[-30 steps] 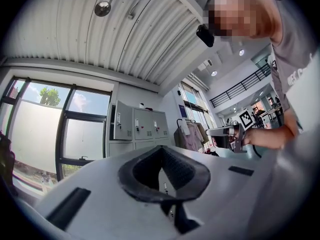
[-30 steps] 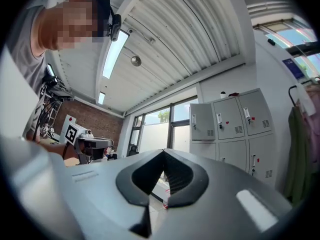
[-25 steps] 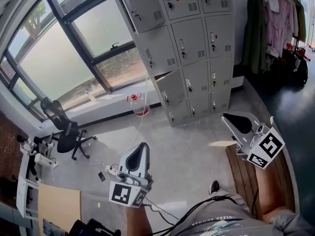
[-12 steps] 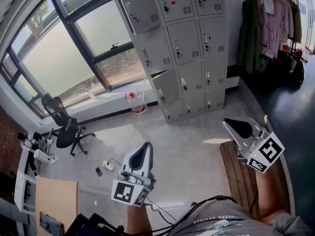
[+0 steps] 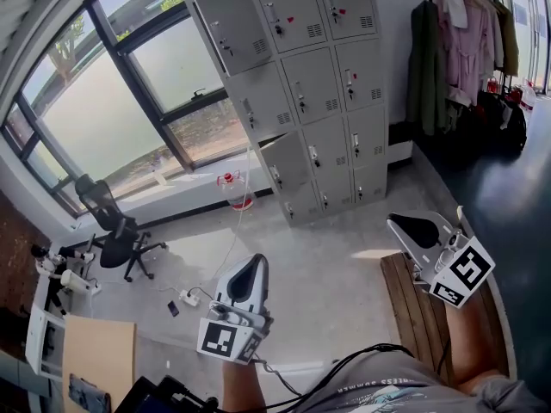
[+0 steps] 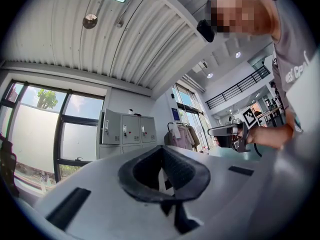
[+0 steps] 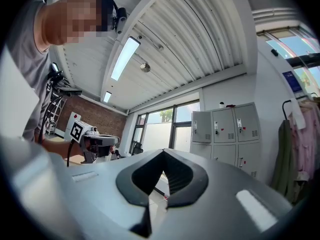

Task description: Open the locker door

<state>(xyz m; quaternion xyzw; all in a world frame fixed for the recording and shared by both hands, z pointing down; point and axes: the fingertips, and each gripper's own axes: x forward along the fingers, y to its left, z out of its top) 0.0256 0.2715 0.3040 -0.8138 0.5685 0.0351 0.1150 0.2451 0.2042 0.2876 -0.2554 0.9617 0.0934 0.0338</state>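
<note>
In the head view the locker bank (image 5: pixel 301 76) sits higher and further left than 1 second ago, and 1 left-column door (image 5: pixel 284 159) is ajar as before. The left gripper (image 5: pixel 250 268) and right gripper (image 5: pixel 403 224) stay low, well apart from it, so no reach shows. In the left gripper view the jaws are together and empty. The right gripper view shows the same, with the locker bank too small to tell which door is ajar.
</note>
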